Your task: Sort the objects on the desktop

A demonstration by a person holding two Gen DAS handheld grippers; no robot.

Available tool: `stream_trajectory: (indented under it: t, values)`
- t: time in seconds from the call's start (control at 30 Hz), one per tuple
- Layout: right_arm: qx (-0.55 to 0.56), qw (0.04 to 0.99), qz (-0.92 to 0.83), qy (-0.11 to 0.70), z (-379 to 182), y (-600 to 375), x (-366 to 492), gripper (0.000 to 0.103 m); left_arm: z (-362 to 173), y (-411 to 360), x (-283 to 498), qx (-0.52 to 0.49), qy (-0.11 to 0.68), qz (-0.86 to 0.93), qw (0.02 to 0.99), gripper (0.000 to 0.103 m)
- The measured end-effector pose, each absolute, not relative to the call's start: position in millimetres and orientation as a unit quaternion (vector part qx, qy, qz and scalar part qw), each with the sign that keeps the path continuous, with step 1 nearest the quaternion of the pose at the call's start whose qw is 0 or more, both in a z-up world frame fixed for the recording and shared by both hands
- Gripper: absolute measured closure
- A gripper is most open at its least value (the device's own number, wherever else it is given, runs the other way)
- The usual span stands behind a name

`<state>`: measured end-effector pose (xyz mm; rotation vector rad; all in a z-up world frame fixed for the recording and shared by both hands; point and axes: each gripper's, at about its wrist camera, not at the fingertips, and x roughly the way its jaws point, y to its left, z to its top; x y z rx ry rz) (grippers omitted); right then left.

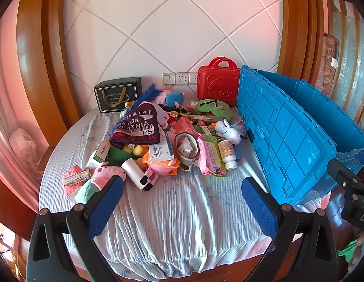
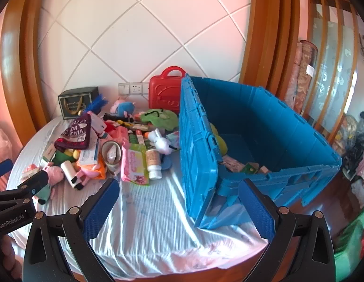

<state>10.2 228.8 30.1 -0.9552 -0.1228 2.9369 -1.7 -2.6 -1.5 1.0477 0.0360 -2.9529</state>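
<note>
Both grippers hang wide open and empty over the near edge of a cloth-covered table [image 1: 182,211]: the left gripper [image 1: 183,202] faces the clutter [image 1: 163,141] heaped at the table's far middle, the right gripper [image 2: 178,208] the near corner of a blue crate [image 2: 264,141] at right. A red case [image 1: 217,82] stands against the far wall.
</note>
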Motion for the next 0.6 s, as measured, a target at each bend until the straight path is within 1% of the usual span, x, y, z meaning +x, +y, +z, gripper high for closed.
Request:
stream_trajectory:
  t: [0.6]
  values:
    - [-0.316,0.032,0.947,-0.044,34.3,223.6,12.4,0.0,-4.2,-4.0,1.6,0.338,0.012,-0.941,-0.007,0.001]
